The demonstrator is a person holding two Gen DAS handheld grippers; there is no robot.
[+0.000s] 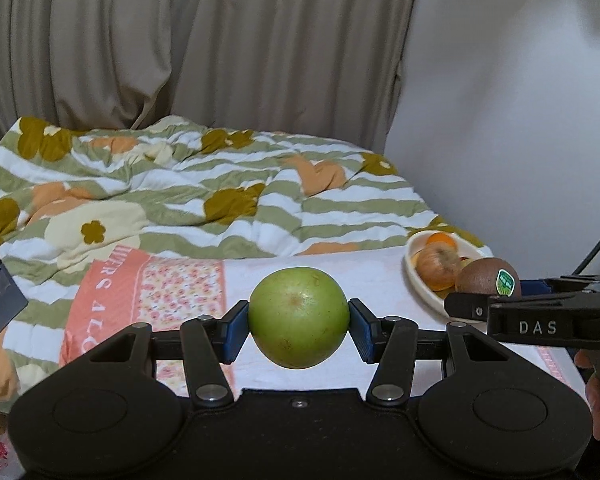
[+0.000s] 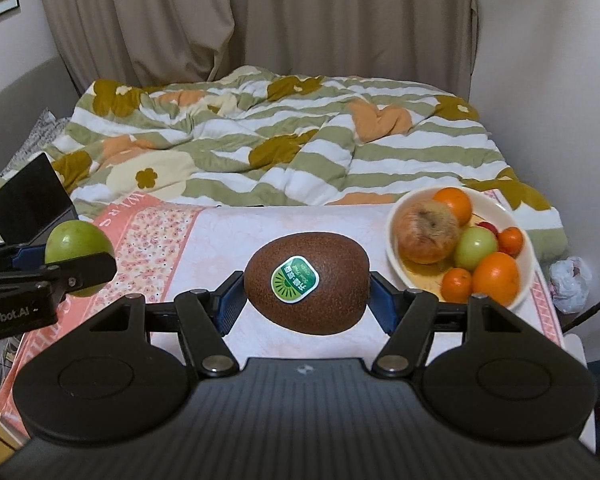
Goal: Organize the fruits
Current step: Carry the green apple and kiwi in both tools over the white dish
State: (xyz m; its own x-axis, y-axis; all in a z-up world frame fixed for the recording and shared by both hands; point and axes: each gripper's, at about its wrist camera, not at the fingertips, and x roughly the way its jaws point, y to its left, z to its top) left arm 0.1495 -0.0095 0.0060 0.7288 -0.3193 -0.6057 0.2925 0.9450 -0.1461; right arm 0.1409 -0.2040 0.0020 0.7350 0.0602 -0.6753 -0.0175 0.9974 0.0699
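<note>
My left gripper (image 1: 299, 326) is shut on a green round fruit (image 1: 299, 317) and holds it above the pink cloth. The same fruit (image 2: 78, 250) shows at the left of the right wrist view. My right gripper (image 2: 306, 298) is shut on a brown kiwi (image 2: 306, 284) with a green sticker, held above the cloth; the kiwi (image 1: 486, 278) also shows at the right of the left wrist view. A white bowl (image 2: 398, 216) at the right holds several oranges, a wrinkled brownish apple (image 2: 428, 236) and a small green fruit (image 2: 476, 246). The bowl (image 1: 424, 286) sits just behind the kiwi in the left wrist view.
A pink floral cloth (image 2: 296, 224) covers the table top. Behind it lies a bed with a green striped flowered quilt (image 2: 284, 140). A dark device (image 2: 28, 200) stands at the table's left. Beige curtains and a white wall are behind. A crumpled plastic bag (image 2: 570, 280) lies right of the table.
</note>
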